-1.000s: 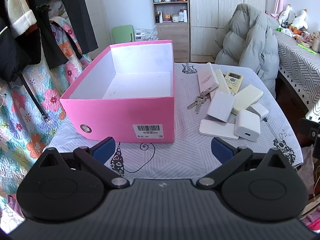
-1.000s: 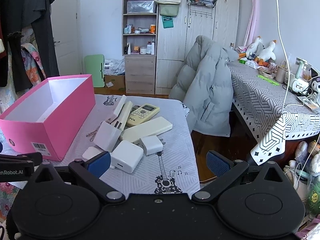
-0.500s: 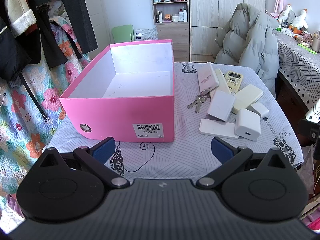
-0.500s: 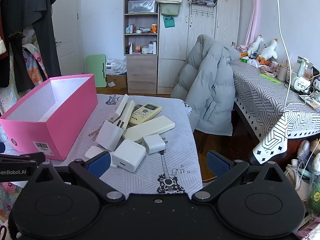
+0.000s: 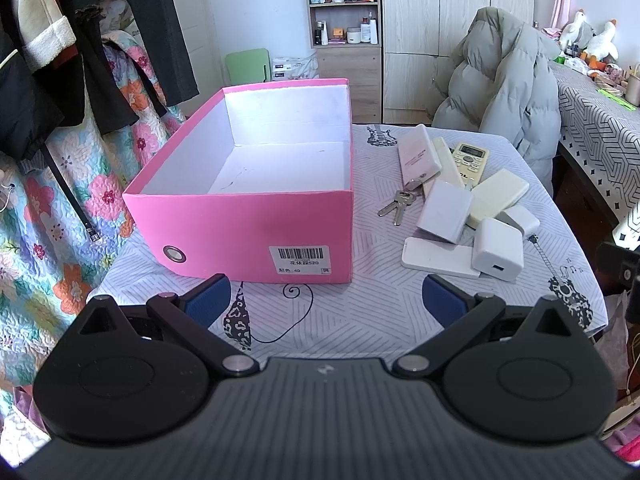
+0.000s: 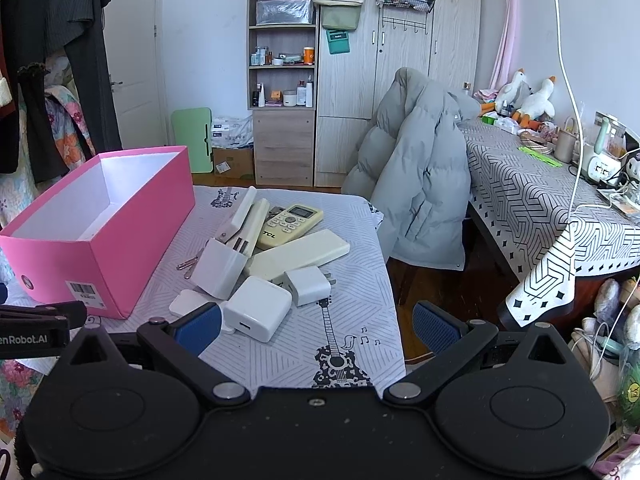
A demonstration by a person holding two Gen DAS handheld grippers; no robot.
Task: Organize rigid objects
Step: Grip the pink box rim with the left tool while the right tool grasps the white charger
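Guitar-print tablecloth (image 5: 360,312) carries an empty pink cardboard box (image 5: 256,228) beside a heap of white chargers (image 6: 258,314) and cream remotes (image 6: 298,254). Left gripper (image 5: 326,296) and right gripper (image 6: 316,322) hover with jaws spread, holding nothing.

The table (image 5: 360,320) carries a pink box (image 5: 248,232), chargers (image 5: 498,250) and remotes (image 6: 294,222).

Lower centre of the left wrist view, the pink box (image 5: 256,220) bears a barcode label (image 5: 301,259) — "40". Right wrist view: remote (image 6: 290,226) reads "TCL"; the left gripper (image 6: 32,330) — "enRobot.AI".
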